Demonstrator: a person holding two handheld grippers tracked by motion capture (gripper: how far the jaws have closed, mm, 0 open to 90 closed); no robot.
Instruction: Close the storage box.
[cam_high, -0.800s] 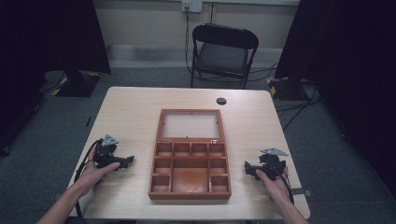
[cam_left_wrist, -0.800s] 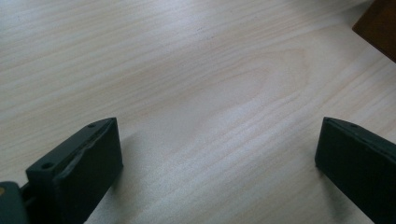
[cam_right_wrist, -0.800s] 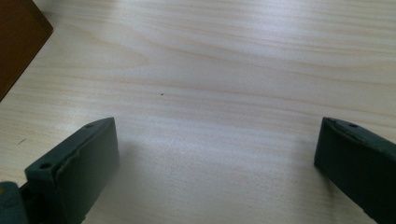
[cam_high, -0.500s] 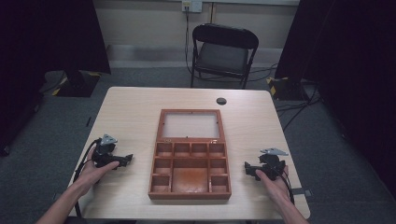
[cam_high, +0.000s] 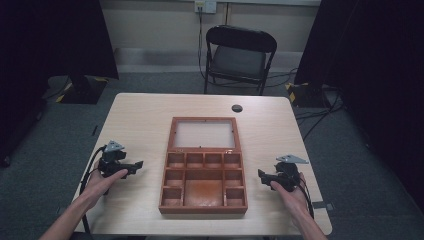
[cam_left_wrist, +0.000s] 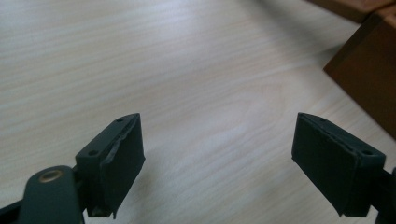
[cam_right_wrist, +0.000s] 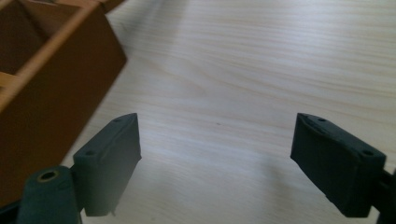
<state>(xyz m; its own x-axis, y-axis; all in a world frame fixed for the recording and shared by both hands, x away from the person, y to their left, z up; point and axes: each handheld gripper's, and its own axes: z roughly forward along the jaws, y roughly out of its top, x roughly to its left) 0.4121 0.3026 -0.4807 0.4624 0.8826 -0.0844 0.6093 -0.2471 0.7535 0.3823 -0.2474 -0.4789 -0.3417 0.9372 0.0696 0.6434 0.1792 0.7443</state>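
A brown wooden box (cam_high: 203, 206) lies open in the middle of the light wood table (cam_high: 145, 120), its divided compartments empty and its glass-paned lid (cam_high: 203, 134) folded flat behind. My left gripper (cam_high: 136, 166) rests on the table to the box's left, held in a hand. It stands open (cam_left_wrist: 217, 161) with nothing between the jaws; a corner of the box (cam_left_wrist: 369, 70) shows at the right. My right gripper (cam_high: 261, 175) sits on the table right of the box, also open (cam_right_wrist: 215, 161) over bare wood, with the box wall (cam_right_wrist: 51, 93) at its left.
A small black disc (cam_high: 237, 108) is set in the table near its far edge. A black folding chair (cam_high: 239, 55) stands beyond the table. Cables trail from both grippers off the table's sides. Dark curtains hang at both sides of the room.
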